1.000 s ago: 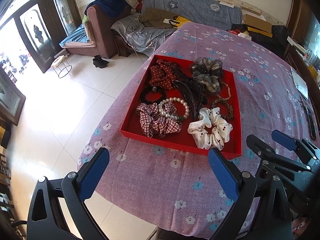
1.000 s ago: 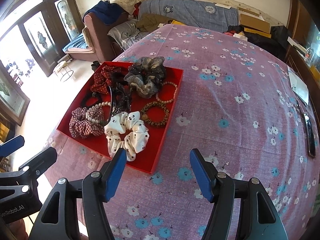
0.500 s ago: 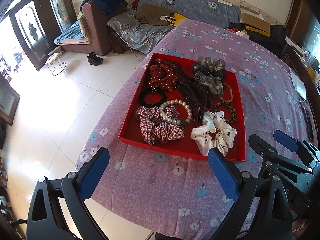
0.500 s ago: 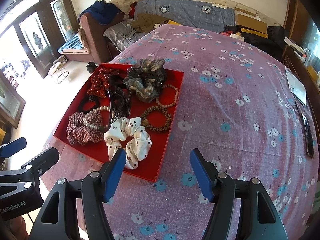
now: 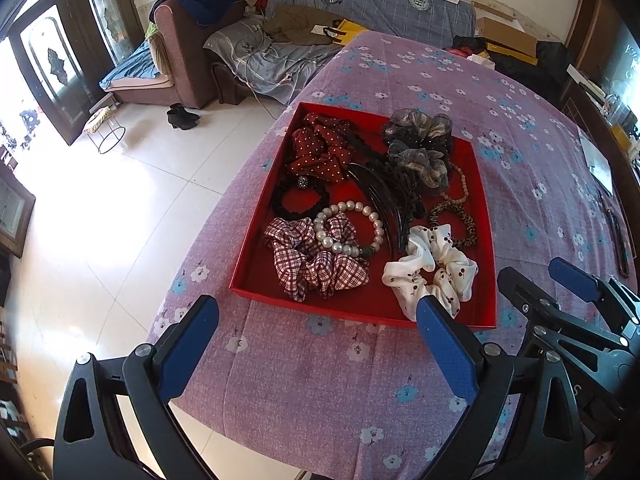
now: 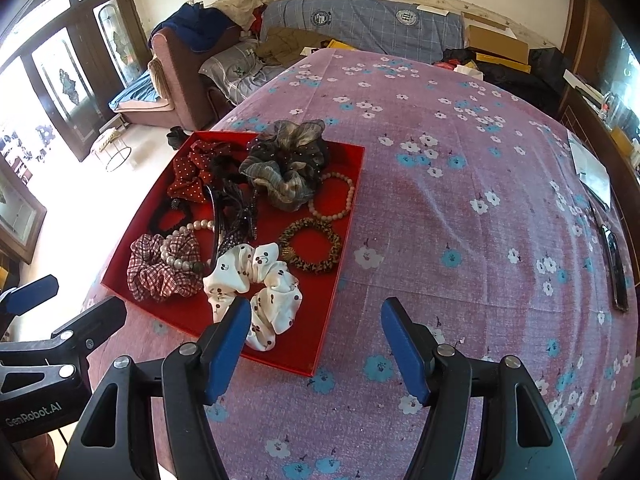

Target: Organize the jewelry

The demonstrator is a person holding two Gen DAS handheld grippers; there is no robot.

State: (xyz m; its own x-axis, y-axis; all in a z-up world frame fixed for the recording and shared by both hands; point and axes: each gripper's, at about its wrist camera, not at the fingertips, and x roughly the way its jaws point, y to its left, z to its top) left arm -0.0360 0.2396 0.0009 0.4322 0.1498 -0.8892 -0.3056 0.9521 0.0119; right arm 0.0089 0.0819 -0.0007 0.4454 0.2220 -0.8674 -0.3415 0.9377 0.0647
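Note:
A red tray [image 5: 486,216] [image 6: 344,240] sits on the purple flowered tablecloth near the table's left edge. It holds a white dotted scrunchie [image 5: 432,268] [image 6: 256,280], a plaid scrunchie [image 5: 316,264] [image 6: 160,268], a pearl bracelet [image 5: 348,228], a leopard hair tie [image 6: 310,250], a beaded bracelet [image 6: 332,196], a grey scrunchie [image 6: 284,168], a red dotted bow [image 5: 320,148] and black clips [image 5: 384,196]. My left gripper [image 5: 316,332] is open and empty, in front of the tray. My right gripper [image 6: 314,332] is open and empty, over the tray's near right corner.
A black phone [image 6: 614,268] and a paper sheet [image 6: 592,172] lie at the table's right edge. A sofa [image 6: 360,28] and an armchair [image 6: 176,80] piled with clothes stand beyond the table. White tiled floor [image 5: 100,220] lies to the left.
Both grippers have moved forward toward the tray, so it looks larger and nearer. Both stay open and empty. Nothing in the tray has moved.

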